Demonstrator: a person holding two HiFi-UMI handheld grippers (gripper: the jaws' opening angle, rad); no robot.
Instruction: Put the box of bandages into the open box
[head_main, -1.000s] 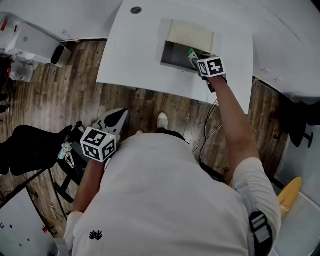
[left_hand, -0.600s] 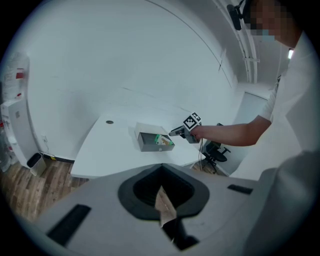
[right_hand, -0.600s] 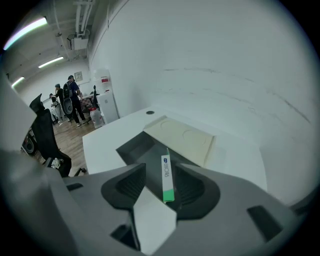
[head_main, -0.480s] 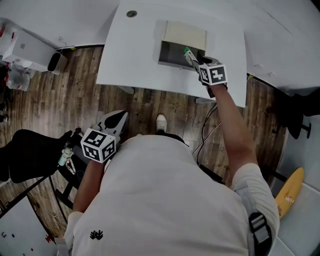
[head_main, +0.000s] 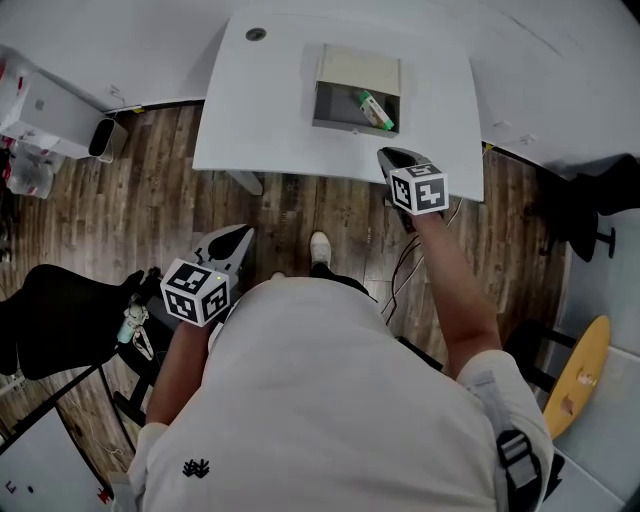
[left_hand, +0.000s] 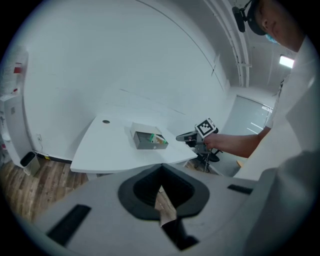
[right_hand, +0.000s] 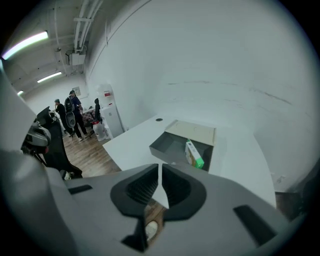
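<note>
Bandage box (head_main: 376, 110): lodged on edge inside the open box (head_main: 335, 127), ahead of and well apart from the right gripper (head_main: 390, 157). That gripper's empty jaws are closing, so placement is judged done. The bandage box's long axis is aligned roughly away from those jaws, green end nearer. Left gripper (head_main: 236, 236): clenched, empty, presumably unneeded.

Head view overhead; both gripper views share distant table (head_main: 270, 110).

The open box (head_main: 335, 103) sits on the counter (head_main: 260, 120), near its far middle. The box of bandages (head_main: 376, 109) lies inside, at its right end, apparently propped against the wall.
</note>
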